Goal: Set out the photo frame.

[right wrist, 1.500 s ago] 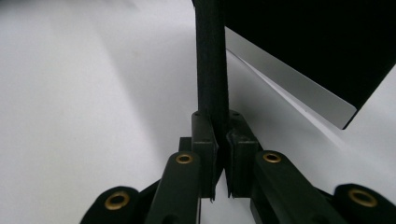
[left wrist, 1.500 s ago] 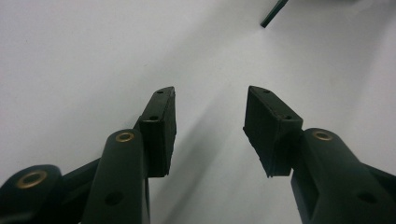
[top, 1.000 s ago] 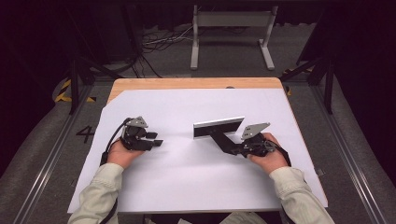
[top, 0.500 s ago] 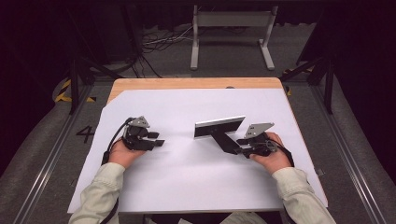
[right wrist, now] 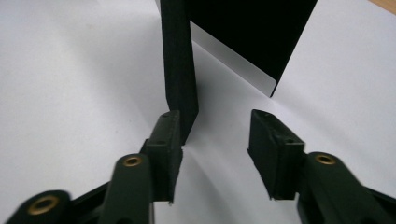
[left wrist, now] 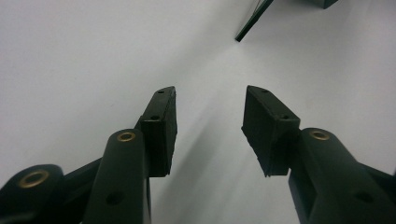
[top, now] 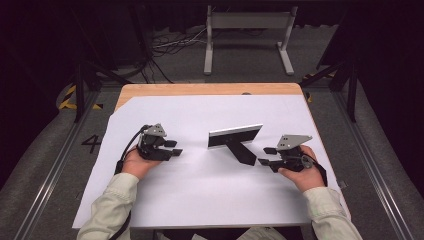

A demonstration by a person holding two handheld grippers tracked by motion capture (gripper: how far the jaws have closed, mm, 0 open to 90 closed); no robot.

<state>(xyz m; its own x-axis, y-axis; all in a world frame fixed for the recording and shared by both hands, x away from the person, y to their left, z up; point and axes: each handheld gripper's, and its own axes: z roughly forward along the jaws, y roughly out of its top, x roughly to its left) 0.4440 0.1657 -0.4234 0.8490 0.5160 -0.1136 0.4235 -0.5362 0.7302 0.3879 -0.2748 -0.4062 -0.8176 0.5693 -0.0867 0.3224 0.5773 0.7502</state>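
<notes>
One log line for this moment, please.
right gripper: open, jaws just opening, nothing between them | stand: upright on white sheet, released | left gripper: open, empty

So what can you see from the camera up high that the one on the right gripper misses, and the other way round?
The high view takes in both hands, the left gripper, the wooden table edge and the floor with a metal stand. The right gripper view gives a close look at its own open jaws, just opened, with nothing between them, by the foot of the black stand. Both show the right gripper, that stand and the white sheet.
</notes>
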